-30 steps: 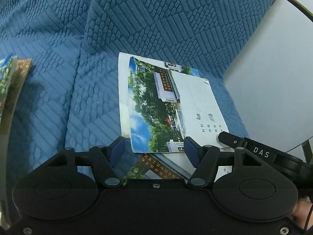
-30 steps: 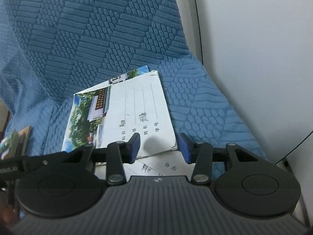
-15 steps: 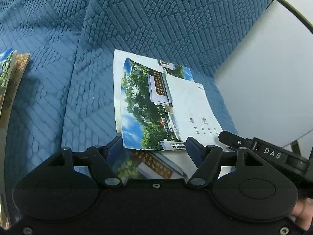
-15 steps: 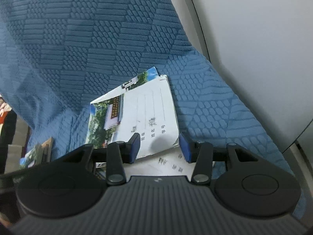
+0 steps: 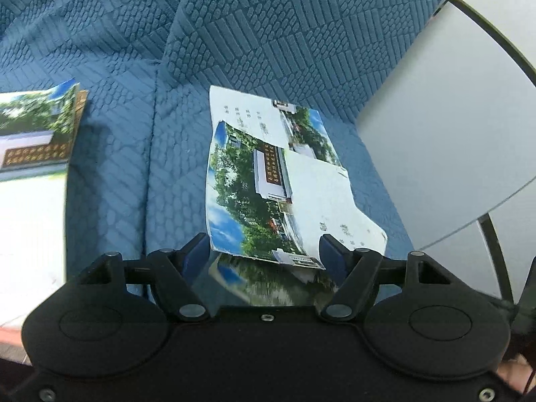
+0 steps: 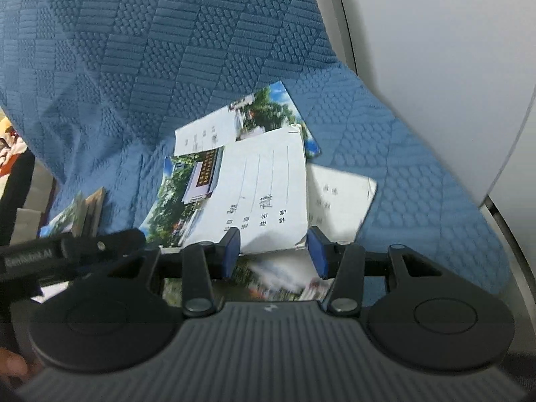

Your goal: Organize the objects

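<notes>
Lower frame, left wrist view: my left tongs [image 5: 264, 251] stand wide, blue pads clear of everything; the near edge of the top booklet [image 5: 268, 194] lies just beyond and between the tips, not pinched. Below the tips, a blurred glossy reflection on the tongs' body. In the right wrist view my right tongs [image 6: 273, 249] stand at a middling gap, nothing between the pads; the same booklet's white half with printed lines sits just past them. The booklets make a loose, fanned pile in mid-frame on the blue quilted sofa seat [image 5: 140, 174]: the top one lies skewed over a second booklet [image 6: 214, 134] that pokes out at the far side, and a white sheet [image 6: 338, 197] sticks out to the right. Left edge of the left view: another stack of booklets [image 5: 37, 140], well apart from the pile. Farther up, the sofa backrest [image 6: 167, 33] rises. Right side, a pale wall panel [image 5: 452, 134]. My other tongs' black arm crosses the lower left of the right view.
</notes>
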`<state>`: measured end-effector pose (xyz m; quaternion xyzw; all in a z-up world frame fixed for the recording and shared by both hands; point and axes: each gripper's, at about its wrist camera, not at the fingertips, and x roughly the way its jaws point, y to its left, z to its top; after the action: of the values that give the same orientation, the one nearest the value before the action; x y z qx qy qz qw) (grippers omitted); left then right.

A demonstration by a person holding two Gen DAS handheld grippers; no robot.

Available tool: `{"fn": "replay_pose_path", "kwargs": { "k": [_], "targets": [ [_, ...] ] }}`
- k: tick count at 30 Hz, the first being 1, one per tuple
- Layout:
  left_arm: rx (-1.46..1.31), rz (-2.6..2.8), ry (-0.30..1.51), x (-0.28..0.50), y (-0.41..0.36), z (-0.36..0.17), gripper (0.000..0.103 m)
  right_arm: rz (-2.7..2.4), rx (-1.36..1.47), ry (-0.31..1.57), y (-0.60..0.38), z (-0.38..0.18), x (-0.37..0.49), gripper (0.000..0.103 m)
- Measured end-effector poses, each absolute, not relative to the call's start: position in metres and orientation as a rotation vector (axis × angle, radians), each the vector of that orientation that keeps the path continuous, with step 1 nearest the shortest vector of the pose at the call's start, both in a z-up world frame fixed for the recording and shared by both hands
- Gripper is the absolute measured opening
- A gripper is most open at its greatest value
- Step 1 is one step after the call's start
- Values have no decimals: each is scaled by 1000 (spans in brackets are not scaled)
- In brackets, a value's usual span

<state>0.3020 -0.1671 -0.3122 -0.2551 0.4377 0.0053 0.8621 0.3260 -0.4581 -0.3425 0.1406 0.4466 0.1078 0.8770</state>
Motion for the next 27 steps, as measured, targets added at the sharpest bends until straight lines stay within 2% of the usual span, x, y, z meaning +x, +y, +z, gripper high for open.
{"fn": "replay_pose_path", "kwargs": {
  "k": [12,27],
  "targets": [
    [-552,-8,958,249,-159,-310,71,159,245,944,-433,-327,251,49],
    [-523,48,980,230,-144,-314,73,216,250,1112,-418,-352,196,47]
  ]
}}
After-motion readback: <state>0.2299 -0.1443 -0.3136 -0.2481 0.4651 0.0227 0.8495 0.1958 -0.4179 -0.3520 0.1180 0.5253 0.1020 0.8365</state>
